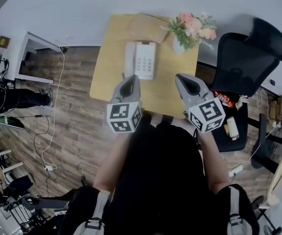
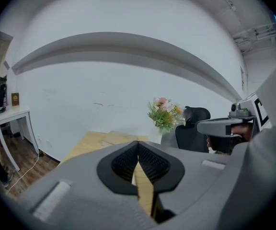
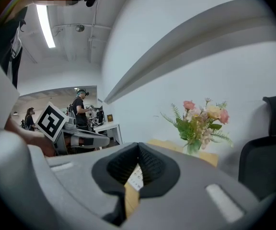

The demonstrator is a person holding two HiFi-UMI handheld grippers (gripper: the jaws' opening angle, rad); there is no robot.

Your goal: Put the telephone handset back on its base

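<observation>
A white telephone (image 1: pixel 145 60) with a keypad stands at the middle of the wooden table (image 1: pixel 106 62). Its white handset (image 1: pixel 129 58) lies along the base's left side. My left gripper (image 1: pixel 130 81) hovers at the table's near edge, just in front of the phone, shut with nothing in it. My right gripper (image 1: pixel 185 78) hangs level with it to the right, also shut and empty. In the left gripper view the pads (image 2: pixel 150 164) meet. In the right gripper view the keypad (image 3: pixel 136 177) shows below the closed pads (image 3: pixel 150 166).
A vase of pink flowers (image 1: pixel 192 29) stands at the table's far right corner. A black office chair (image 1: pixel 246 55) is right of the table, with small items on a black seat (image 1: pixel 231 126). A white side table (image 1: pixel 31 50) stands left; cables lie on the wood floor.
</observation>
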